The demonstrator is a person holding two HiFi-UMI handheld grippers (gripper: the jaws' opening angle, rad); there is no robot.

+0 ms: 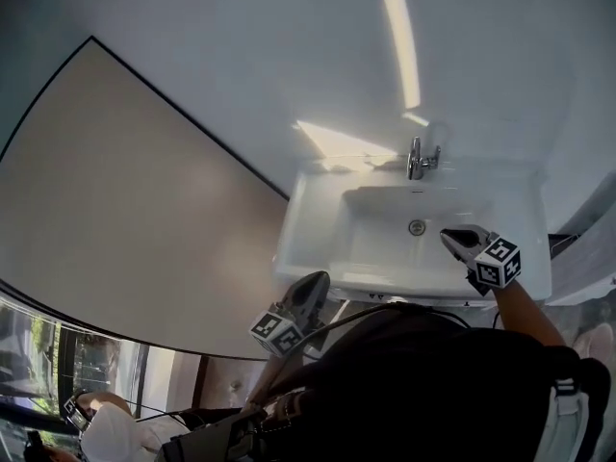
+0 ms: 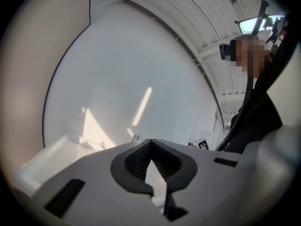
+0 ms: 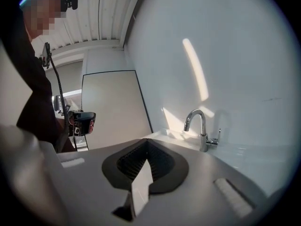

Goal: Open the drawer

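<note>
No drawer shows in any view; the space under the white washbasin (image 1: 313, 221) is hidden behind the person's dark top (image 1: 433, 383). My left gripper (image 1: 315, 279) is at the basin's front left corner, held level and shut with nothing in it. In its own view the left gripper (image 2: 150, 141) points at the white wall, above the basin (image 2: 49, 155). My right gripper (image 1: 449, 237) hangs over the bowl's right side, also shut on nothing. The right gripper (image 3: 147, 141) points toward the chrome tap (image 3: 201, 126).
The tap (image 1: 421, 158) stands at the basin's back edge against a white wall. A beige panel (image 1: 125, 191) with a dark border fills the wall on the left. A cable (image 1: 385, 308) runs across the person's front. Another person's sleeve (image 1: 111, 431) shows at the bottom left.
</note>
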